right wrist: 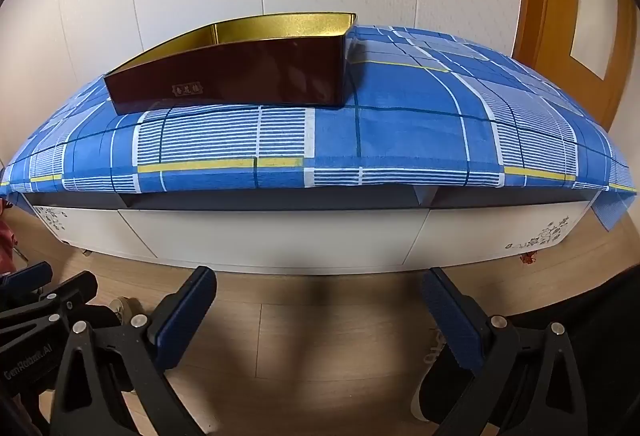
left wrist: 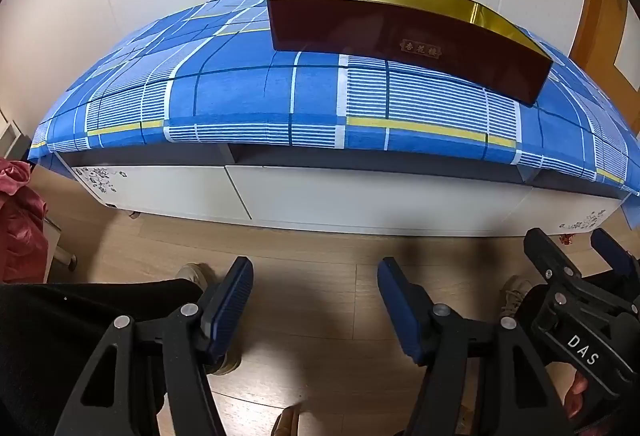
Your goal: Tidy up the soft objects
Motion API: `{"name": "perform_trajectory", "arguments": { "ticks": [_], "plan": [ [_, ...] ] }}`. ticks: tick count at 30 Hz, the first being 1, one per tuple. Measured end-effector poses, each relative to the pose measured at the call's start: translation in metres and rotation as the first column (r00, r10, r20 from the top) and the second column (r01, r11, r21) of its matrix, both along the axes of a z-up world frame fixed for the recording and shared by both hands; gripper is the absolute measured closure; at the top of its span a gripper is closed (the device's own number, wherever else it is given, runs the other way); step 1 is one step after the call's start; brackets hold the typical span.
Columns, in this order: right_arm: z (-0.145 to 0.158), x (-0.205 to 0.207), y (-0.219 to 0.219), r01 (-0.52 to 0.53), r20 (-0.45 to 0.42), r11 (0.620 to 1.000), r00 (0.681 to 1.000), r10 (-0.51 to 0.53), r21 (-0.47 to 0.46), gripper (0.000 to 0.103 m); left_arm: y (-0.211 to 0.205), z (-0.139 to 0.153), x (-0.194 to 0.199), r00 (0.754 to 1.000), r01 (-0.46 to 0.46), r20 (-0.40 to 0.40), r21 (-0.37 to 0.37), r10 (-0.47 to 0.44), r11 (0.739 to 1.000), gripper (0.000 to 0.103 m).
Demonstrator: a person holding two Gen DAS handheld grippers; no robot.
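A dark red box [left wrist: 400, 35] with a gold lining stands on a blue plaid cloth [left wrist: 240, 91] spread over a low white cabinet [left wrist: 360, 195]. From here its floor is hidden by the front wall. My left gripper [left wrist: 314, 268] hangs open over the wood floor in front of the cabinet, with nothing between its fingers. My right gripper [right wrist: 320, 276] is wide open beside it, also empty, and shows at the right edge of the left wrist view [left wrist: 568, 240]. In the right wrist view the box [right wrist: 240, 75] sits left of centre on the cloth [right wrist: 400, 131].
Crumpled red fabric [left wrist: 16, 220] lies at the far left by the cabinet's end. A wooden door [right wrist: 568, 15] stands at the right behind the cabinet [right wrist: 280, 236]. The person's dark trouser legs and shoes [left wrist: 196, 272] are below the grippers on the floor.
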State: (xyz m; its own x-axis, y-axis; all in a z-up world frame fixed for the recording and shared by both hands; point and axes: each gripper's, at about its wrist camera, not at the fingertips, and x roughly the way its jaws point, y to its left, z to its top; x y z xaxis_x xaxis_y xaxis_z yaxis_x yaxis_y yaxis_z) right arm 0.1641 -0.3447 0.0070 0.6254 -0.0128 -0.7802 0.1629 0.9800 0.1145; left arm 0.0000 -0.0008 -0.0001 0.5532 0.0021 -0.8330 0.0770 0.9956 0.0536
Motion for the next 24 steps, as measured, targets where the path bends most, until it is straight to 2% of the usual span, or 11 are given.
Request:
{"name": "perform_trajectory", "arguments": {
  "ticks": [24],
  "plan": [
    [-0.0016,0.0023,0.0004,0.004,-0.008,1.0,1.0,-0.003,0.009,0.0,-0.0006,-0.0013,-0.0004,1.0,0.019,0.0,-0.009,-0.019,1.0,0.038]
  ]
}}
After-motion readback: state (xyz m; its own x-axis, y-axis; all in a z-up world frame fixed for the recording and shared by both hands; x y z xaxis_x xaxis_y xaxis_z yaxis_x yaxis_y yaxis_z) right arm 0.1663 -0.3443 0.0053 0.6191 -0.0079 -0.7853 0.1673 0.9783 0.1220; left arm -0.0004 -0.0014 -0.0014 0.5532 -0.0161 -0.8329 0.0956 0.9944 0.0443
